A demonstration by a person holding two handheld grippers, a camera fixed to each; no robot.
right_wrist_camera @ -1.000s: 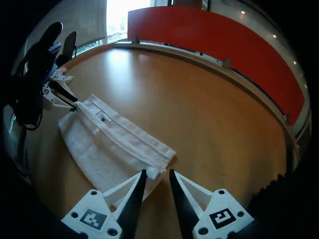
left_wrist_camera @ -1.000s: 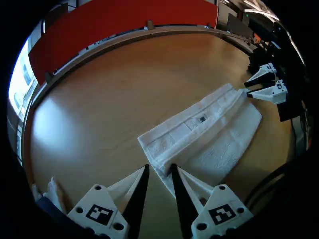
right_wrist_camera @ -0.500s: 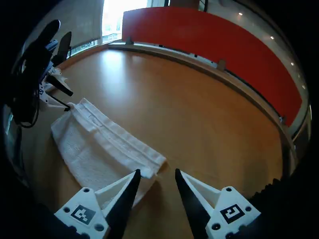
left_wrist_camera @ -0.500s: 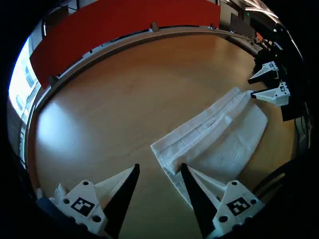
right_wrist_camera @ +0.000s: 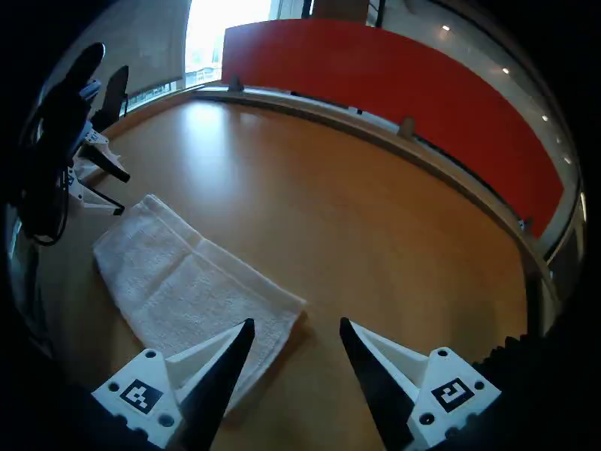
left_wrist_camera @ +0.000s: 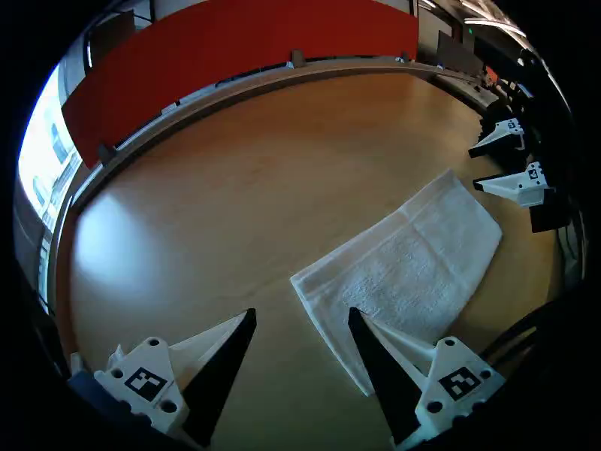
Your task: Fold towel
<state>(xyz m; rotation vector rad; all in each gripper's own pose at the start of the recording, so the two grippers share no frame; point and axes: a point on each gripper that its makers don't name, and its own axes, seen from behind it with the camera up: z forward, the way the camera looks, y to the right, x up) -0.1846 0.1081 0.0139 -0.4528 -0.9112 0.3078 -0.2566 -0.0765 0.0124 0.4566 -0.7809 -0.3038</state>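
A white towel point(left_wrist_camera: 406, 267) lies folded flat on the wooden table point(left_wrist_camera: 248, 188), a long rectangle running from near me toward the far right. My left gripper point(left_wrist_camera: 300, 342) is open just above the towel's near corner, with its right finger over the cloth. In the right gripper view the same towel point(right_wrist_camera: 184, 282) lies at lower left, and my right gripper point(right_wrist_camera: 294, 347) is open over its near corner. Each view shows the other gripper, the right gripper point(left_wrist_camera: 496, 161) and the left gripper point(right_wrist_camera: 101, 180), open at the towel's far end with nothing between its fingers.
A red panel point(left_wrist_camera: 225, 45) stands behind the table's far edge point(left_wrist_camera: 248, 79). Bright windows point(right_wrist_camera: 218, 37) sit beyond the table. Bare wood stretches to the left of the towel in the left gripper view and to the right of it in the right gripper view.
Both grippers opened and let go of the towel's folded edge. The lifted layer dropped flat, hiding the seam stripes and tag. Both grippers pulled back slightly.
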